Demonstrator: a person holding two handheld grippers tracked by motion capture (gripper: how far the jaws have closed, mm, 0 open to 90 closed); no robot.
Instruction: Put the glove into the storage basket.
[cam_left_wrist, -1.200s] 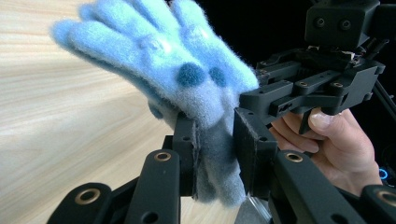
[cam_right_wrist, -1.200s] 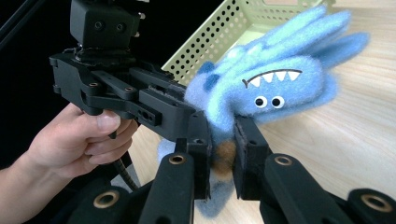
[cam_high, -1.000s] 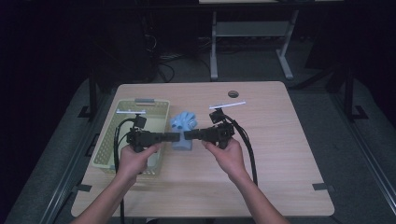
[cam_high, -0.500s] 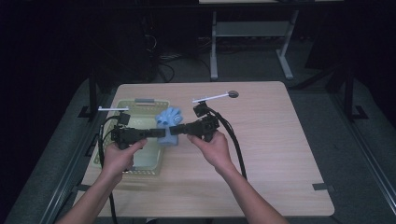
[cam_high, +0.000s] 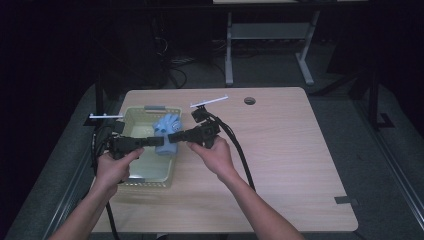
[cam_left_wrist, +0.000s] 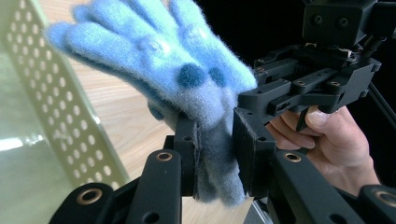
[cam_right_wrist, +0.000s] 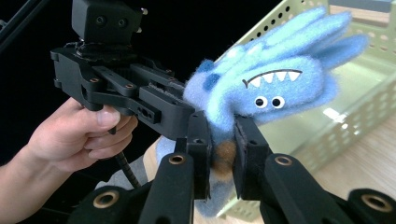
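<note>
Blue fuzzy monster glove (cam_high: 166, 131): I see it held aloft over right rim of pale green perforated basket (cam_high: 131, 172); my left gripper (cam_high: 161, 142) clamped on cuff, my right gripper (cam_high: 172, 138) clamped on it too; wooden table (cam_high: 280, 150) beneath

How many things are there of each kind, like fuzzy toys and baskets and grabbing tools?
Fuzzy blue monster glove with googly eyes and white teeth: 1
Pale green perforated plastic basket: 1
Black two-jaw tools: 2, the left tool and the right tool, both clamped on the glove
Light wooden table: 1
Total: 5
</note>
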